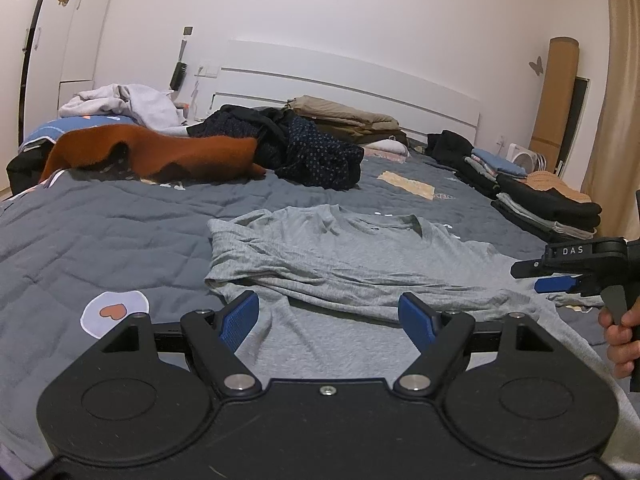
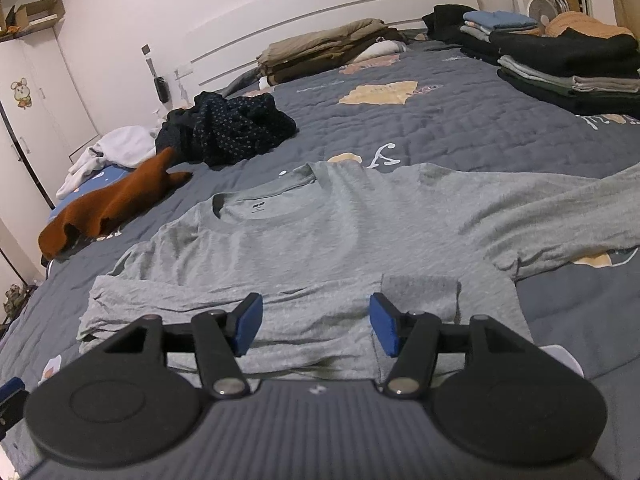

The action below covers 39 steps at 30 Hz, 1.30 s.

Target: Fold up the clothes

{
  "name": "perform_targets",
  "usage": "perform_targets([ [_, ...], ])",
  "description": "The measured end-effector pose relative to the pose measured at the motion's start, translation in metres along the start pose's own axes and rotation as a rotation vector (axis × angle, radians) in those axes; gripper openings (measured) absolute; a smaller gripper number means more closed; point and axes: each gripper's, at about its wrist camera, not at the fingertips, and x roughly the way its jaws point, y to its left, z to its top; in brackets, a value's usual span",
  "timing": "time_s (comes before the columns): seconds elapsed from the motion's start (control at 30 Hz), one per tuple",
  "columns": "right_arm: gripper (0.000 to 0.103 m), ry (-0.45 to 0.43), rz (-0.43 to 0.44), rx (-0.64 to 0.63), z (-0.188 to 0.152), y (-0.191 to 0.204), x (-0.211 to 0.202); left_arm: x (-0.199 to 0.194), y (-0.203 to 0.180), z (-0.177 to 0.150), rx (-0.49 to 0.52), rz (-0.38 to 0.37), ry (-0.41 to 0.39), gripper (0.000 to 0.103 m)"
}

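Left wrist view: left gripper point(image 1: 328, 312) low over the near hem of a grey long-sleeved T-shirt point(image 1: 352, 256), blue pads spread wide, nothing pinched between them. Shirt lies flat on the dark grey quilt point(image 1: 100, 224), in the middle of the bed, one sleeve folded in across the body. Right gripper point(image 1: 560, 280) visible at the right edge, carried in a hand point(image 1: 622, 340), just above the shirt's far side. Right wrist view: right gripper point(image 2: 316, 324) over the same shirt point(image 2: 340, 220), neckline and label facing up, jaws apart with only flat fabric beneath; whether the pad tips brush the cloth cannot be told from this angle. Other sleeve stretches out to the right across the quilt point(image 2: 460, 132). Beyond the shirt: rust-orange garment point(image 2: 112, 208), crumpled navy dotted garment point(image 2: 232, 128), white garment point(image 2: 116, 148) at the far left. Two stacks of folded clothes point(image 2: 568, 64) along the right edge of the bed; folded olive bedding point(image 2: 328, 52) against the headboard point(image 2: 360, 0).
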Motion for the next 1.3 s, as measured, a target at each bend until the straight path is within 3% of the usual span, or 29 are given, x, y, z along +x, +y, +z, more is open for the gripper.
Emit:
perform_targets([
  [0.17,0.059,0.013,-0.022,-0.014,0.004,-0.005,0.002,0.000,-0.001,-0.001,0.008,-0.003,0.001,0.076],
  [0.4,0.060,0.149,-0.070,-0.014,0.008,-0.025,0.016,0.001,0.000,0.000,0.011,-0.006,0.006,0.076],
  [0.5,0.060,0.163,-0.064,0.071,0.012,-0.044,0.014,0.001,-0.001,0.000,0.012,-0.007,0.007,0.076],
  [0.83,0.060,0.270,0.151,0.510,0.002,-0.093,0.018,0.002,-0.002,-0.001,0.012,-0.013,0.006,0.076],
  [1.13,0.060,0.311,0.139,0.709,-0.024,-0.102,0.031,0.003,-0.002,-0.001,0.015,-0.018,0.008,0.076],
  [1.3,0.063,0.262,0.162,0.807,-0.028,-0.108,0.045,0.003,-0.002,0.000,0.017,-0.018,0.011,0.076],
])
